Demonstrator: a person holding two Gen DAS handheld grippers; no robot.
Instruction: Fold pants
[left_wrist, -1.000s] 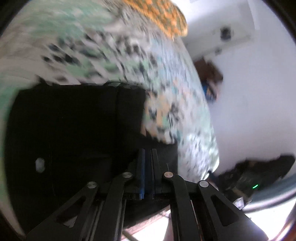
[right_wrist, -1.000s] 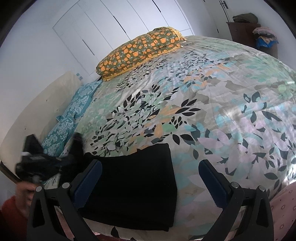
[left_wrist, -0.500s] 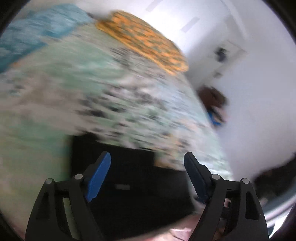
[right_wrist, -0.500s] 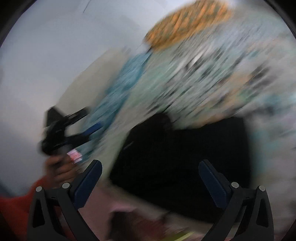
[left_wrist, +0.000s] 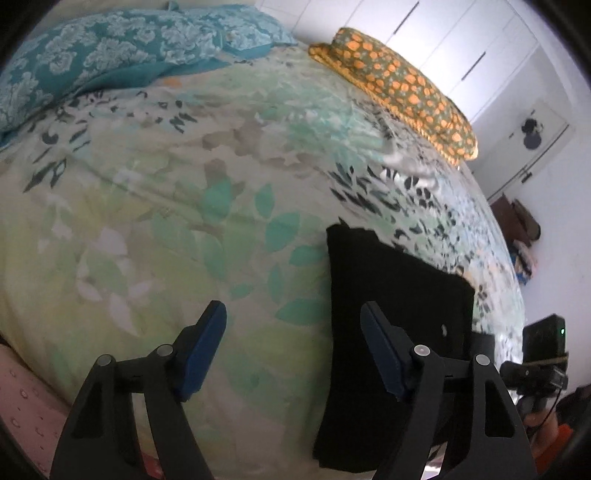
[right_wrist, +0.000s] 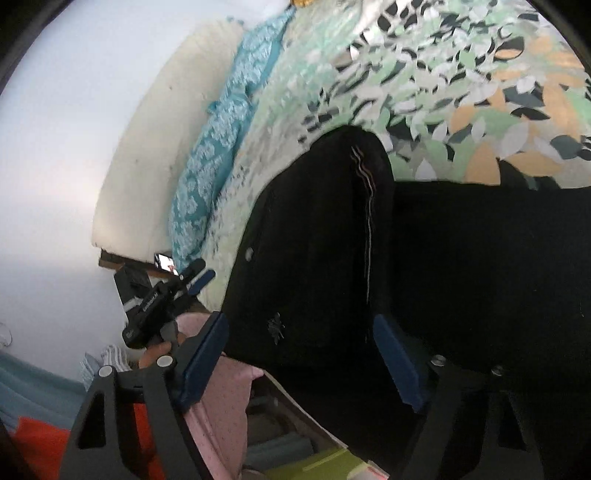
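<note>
The black pants (left_wrist: 399, 302) lie folded flat on the leaf-print bedspread (left_wrist: 166, 221) near the bed's front edge. My left gripper (left_wrist: 293, 314) hovers over bare bedspread just left of the pants. Its jaws are apart and closing, with nothing between them. In the right wrist view the pants (right_wrist: 461, 258) fill the right half, with a rounded fold and a pale seam line. My right gripper (right_wrist: 299, 325) hangs over their near left corner. Its jaws are wide, closing, and the cloth lies between the pads without being pinched. The left gripper (right_wrist: 199, 275) shows at the far left.
An orange-patterned pillow (left_wrist: 399, 85) and teal pillows (left_wrist: 110, 51) lie at the head of the bed, by a cream headboard (right_wrist: 155, 140). A pink sheet (right_wrist: 218, 398) hangs at the bed's edge. A hand and an orange sleeve (right_wrist: 37, 443) are lower left.
The left gripper, shut on the black pants a second ago, has let go, opened and swung left onto bare bedspread. The right gripper has dipped toward the pants' near corner, jaws narrower.
</note>
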